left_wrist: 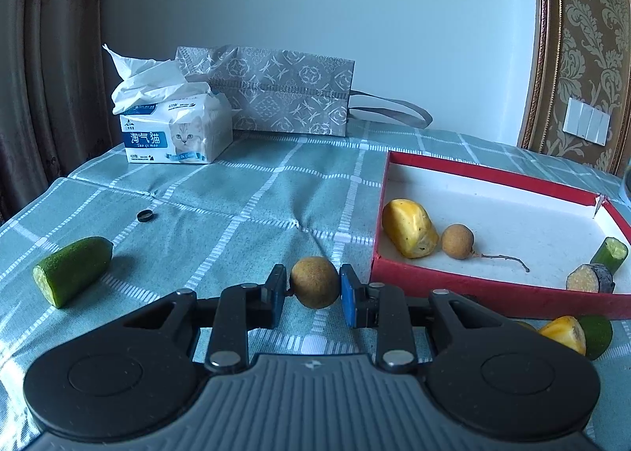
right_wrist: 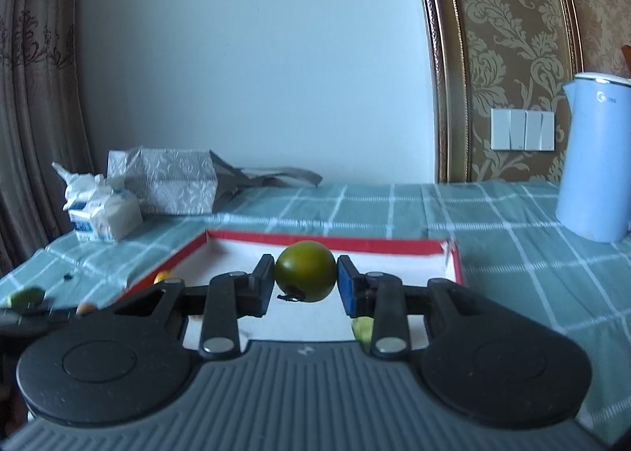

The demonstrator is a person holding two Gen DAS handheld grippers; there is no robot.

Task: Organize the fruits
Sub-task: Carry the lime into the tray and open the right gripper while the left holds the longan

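Observation:
My left gripper [left_wrist: 314, 287] is shut on a small brown longan [left_wrist: 314, 280], held just above the checked cloth left of the red box [left_wrist: 430, 283]. The box has a white floor and holds a yellow fruit piece [left_wrist: 408, 228], a second longan [left_wrist: 457, 241], a green stick piece [left_wrist: 613, 254] and a dark-skinned slice [left_wrist: 590, 278]. My right gripper [right_wrist: 305, 281] is shut on a round green fruit [right_wrist: 305, 270], held over the same box [right_wrist: 327, 244].
A cut green fruit [left_wrist: 73, 269] and a small black cap [left_wrist: 144, 216] lie on the cloth at left. Yellow and green pieces [left_wrist: 575, 334] lie before the box. A tissue pack [left_wrist: 177, 131] and patterned bag [left_wrist: 276, 92] stand behind. A blue kettle [right_wrist: 595, 159] stands right.

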